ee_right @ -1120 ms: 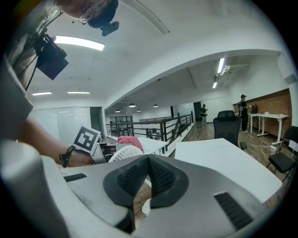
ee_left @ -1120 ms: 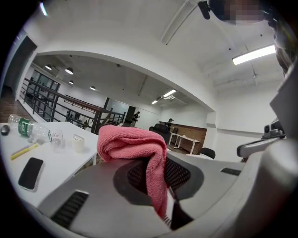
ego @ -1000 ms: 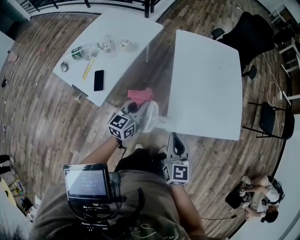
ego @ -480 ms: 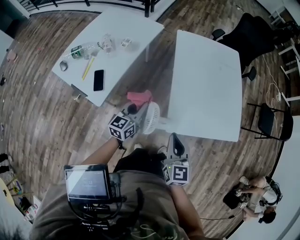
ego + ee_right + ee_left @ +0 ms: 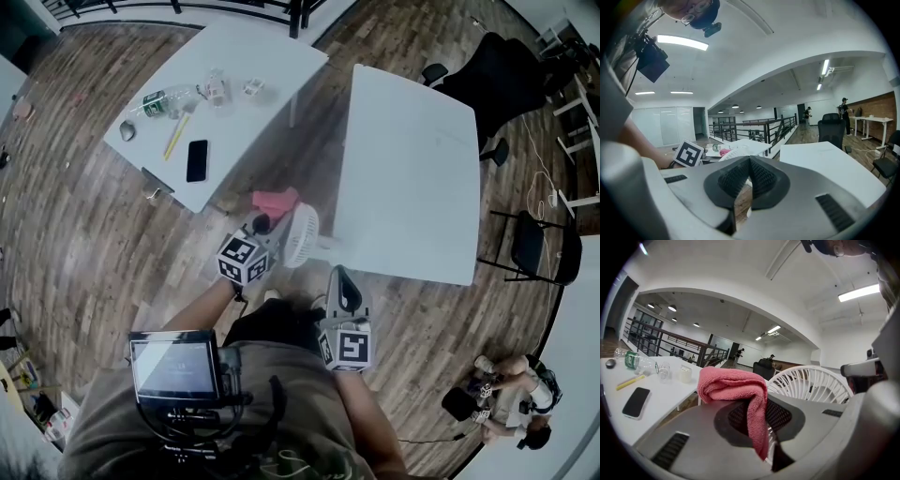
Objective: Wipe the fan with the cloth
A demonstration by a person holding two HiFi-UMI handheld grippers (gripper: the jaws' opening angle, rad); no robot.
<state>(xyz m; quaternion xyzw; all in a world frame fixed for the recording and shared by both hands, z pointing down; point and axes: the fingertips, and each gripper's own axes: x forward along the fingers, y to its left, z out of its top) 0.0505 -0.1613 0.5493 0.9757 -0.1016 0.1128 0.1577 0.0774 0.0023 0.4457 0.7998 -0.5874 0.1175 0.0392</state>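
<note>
A small white fan (image 5: 301,236) stands by the near left corner of the right-hand white table (image 5: 412,169). My left gripper (image 5: 266,219) is just left of it, shut on a folded pink cloth (image 5: 275,201). In the left gripper view the cloth (image 5: 736,386) bulges above the jaws and hangs down between them, with the fan's grille (image 5: 813,383) close behind on the right. My right gripper (image 5: 339,275) hangs nearer the person's body, below the fan. Its jaws (image 5: 749,161) are shut with nothing between them.
The left-hand white table (image 5: 234,66) carries a phone (image 5: 197,160), a yellow pen, a bottle (image 5: 159,101), a mouse and small cups. A black office chair (image 5: 502,66) and a folding chair (image 5: 539,244) stand beyond the right table. Another person crouches on the wooden floor at lower right.
My left gripper has sunk a little with the cloth beside the fan. The right gripper has hardly moved.
</note>
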